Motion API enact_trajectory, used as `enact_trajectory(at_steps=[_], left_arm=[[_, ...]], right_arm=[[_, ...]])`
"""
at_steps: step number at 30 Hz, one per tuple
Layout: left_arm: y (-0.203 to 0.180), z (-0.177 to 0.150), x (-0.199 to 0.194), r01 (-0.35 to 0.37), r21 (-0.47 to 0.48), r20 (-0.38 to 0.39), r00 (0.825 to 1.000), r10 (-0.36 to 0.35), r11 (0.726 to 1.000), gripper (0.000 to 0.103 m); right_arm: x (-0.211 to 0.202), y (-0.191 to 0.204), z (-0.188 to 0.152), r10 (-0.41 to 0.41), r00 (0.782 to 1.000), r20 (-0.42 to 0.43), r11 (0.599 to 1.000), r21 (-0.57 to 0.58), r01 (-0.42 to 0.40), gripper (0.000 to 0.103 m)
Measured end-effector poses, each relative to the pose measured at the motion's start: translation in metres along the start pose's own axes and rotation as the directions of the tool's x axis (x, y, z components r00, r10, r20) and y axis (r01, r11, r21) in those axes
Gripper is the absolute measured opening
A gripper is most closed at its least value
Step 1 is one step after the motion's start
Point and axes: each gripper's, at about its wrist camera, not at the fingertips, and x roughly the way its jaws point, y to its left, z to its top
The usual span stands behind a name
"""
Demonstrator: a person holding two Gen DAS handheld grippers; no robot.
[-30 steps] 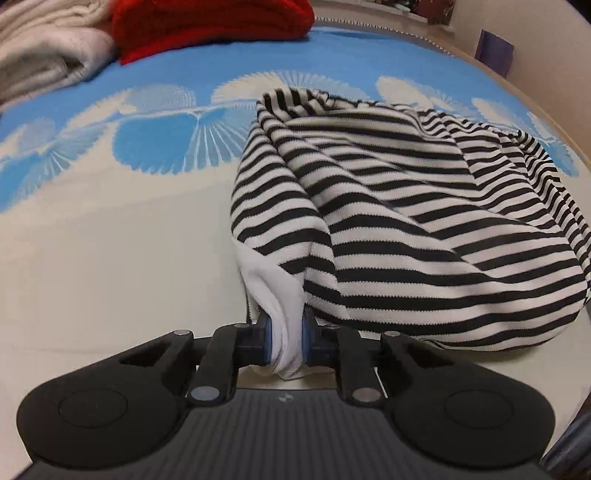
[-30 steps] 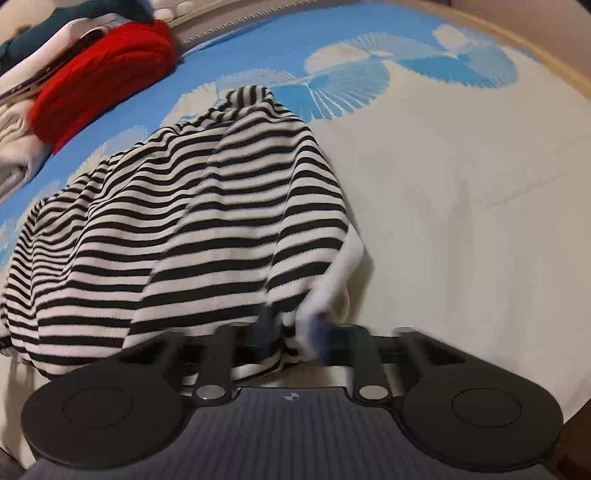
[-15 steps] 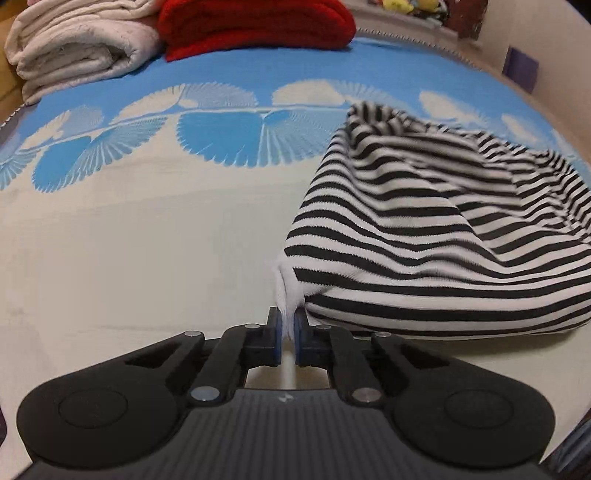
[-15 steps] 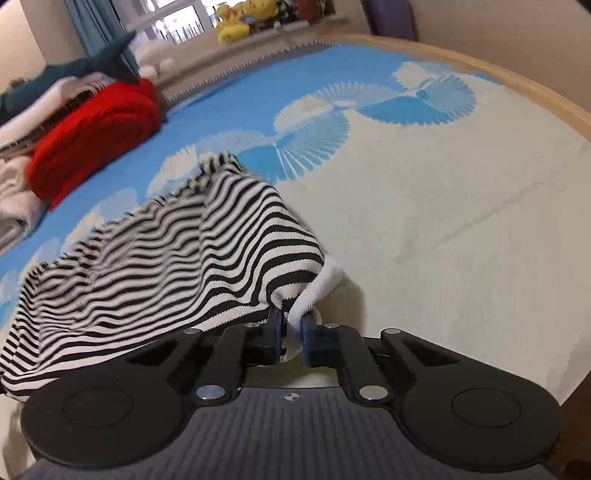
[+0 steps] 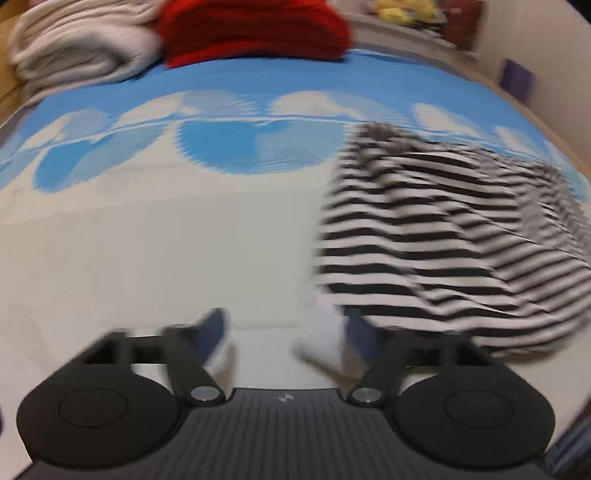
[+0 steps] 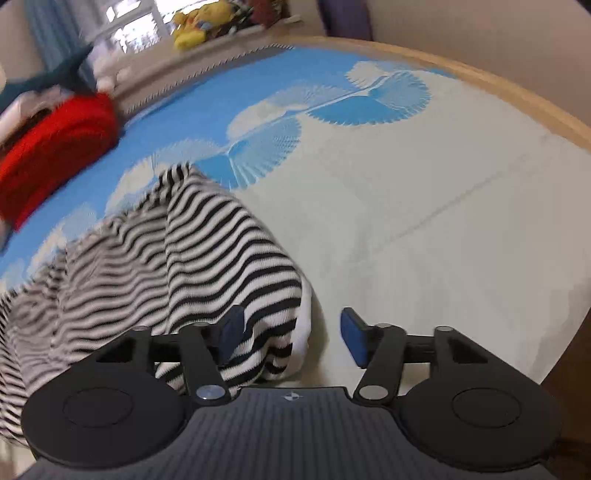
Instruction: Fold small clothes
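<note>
A black-and-white striped garment [image 5: 443, 251] lies bunched on the bed, to the right in the left wrist view. Its white corner [image 5: 325, 343] hangs loose beside the right pad of my left gripper [image 5: 286, 338], whose jaws are opening wide, pressing on nothing. In the right wrist view the same striped garment [image 6: 177, 266] fills the lower left. Its white-edged corner [image 6: 295, 332] sits between the spreading pads of my right gripper [image 6: 293, 334], nearer the left pad, and is free of their grip. This gripper's jaws are opening too.
A red folded knit [image 5: 255, 26] and cream folded cloth [image 5: 81, 55] are stacked at the bed's far end. The blue-and-cream patterned bedspread [image 5: 147, 240] stretches to the left. A wooden bed edge [image 6: 517, 96] curves along the right. Plush toys [image 6: 195, 26] sit by the window.
Both grippers held the garment's white corners shut, then spread their jaws and released them. The garment has settled onto the bed. Both cameras have drawn back slightly.
</note>
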Motion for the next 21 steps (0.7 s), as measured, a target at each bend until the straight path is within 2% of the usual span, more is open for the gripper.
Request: enact_trajectory(at_steps=[2, 4, 5, 6, 7, 9, 11, 12, 14, 15, 17, 18, 19, 20, 21], left_arm=[[-0.015, 0.000, 0.003, 0.039, 0.040, -0.008, 0.999, -0.039, 0.998, 0.086], [-0.030, -0.003, 0.015, 0.018, 0.082, -0.033, 0.999, -0.016, 0.996, 0.085], [-0.037, -0.004, 0.020, 0.001, 0.109, -0.036, 0.999, 0.003, 0.994, 0.082], [-0.045, -0.005, 0.024, -0.024, 0.151, -0.038, 0.999, 0.030, 0.988, 0.064], [-0.051, -0.006, 0.028, -0.054, 0.184, -0.040, 0.997, 0.062, 0.981, 0.047], [-0.052, -0.006, 0.034, -0.101, 0.177, -0.055, 0.992, 0.112, 0.979, 0.046], [-0.045, -0.001, 0.038, -0.126, 0.130, -0.069, 0.988, 0.135, 0.984, 0.038], [-0.041, 0.000, 0.039, -0.155, 0.127, -0.072, 0.984, 0.165, 0.980, 0.030], [-0.034, -0.001, 0.043, -0.186, 0.123, -0.092, 0.976, 0.198, 0.975, 0.030], [-0.031, -0.002, 0.044, -0.198, 0.123, -0.100, 0.972, 0.210, 0.973, 0.030], [-0.026, -0.002, 0.039, -0.199, 0.118, -0.105, 0.972, 0.212, 0.973, 0.034], [-0.024, -0.001, 0.034, -0.192, 0.105, -0.106, 0.973, 0.203, 0.976, 0.049], [-0.021, -0.001, 0.028, -0.191, 0.085, -0.098, 0.975, 0.199, 0.978, 0.070], [-0.020, 0.000, 0.021, -0.198, 0.066, -0.083, 0.976, 0.203, 0.978, 0.080], [-0.019, 0.000, 0.010, -0.203, 0.046, -0.055, 0.977, 0.206, 0.978, 0.092]], right_arm=[[0.004, -0.009, 0.000, 0.039, 0.999, -0.038, 0.997, 0.061, -0.036, 0.062], [0.015, -0.014, -0.002, 0.069, 0.992, -0.109, 0.993, 0.100, -0.058, 0.059], [0.020, -0.014, -0.004, 0.082, 0.988, -0.134, 0.992, 0.104, -0.068, 0.052], [0.023, -0.011, -0.005, 0.101, 0.983, -0.154, 0.992, 0.091, -0.087, 0.024], [0.023, -0.008, -0.006, 0.104, 0.982, -0.157, 0.993, 0.065, -0.095, 0.009], [0.016, -0.002, -0.007, 0.085, 0.990, -0.113, 0.996, 0.029, -0.083, 0.006], [0.007, -0.007, -0.004, 0.085, 0.994, -0.066, 0.995, 0.050, -0.082, 0.004], [0.006, -0.009, -0.003, 0.057, 0.997, -0.056, 0.997, 0.057, -0.054, 0.004], [0.007, -0.008, -0.004, -0.024, 0.999, -0.047, 1.000, 0.017, 0.025, 0.001], [0.006, -0.003, -0.005, -0.090, 0.996, -0.027, 0.994, -0.064, 0.088, 0.000], [0.006, 0.001, -0.007, -0.185, 0.983, 0.012, 0.973, -0.137, 0.185, 0.000], [0.005, -0.004, -0.006, -0.178, 0.984, 0.004, 0.976, -0.125, 0.177, 0.003], [0.003, -0.011, -0.004, -0.149, 0.989, -0.006, 0.985, -0.084, 0.148, 0.005], [-0.001, -0.017, -0.003, -0.117, 0.993, -0.006, 0.993, -0.035, 0.117, 0.010], [-0.008, -0.022, -0.002, -0.082, 0.997, 0.003, 0.997, 0.011, 0.082, 0.027]])
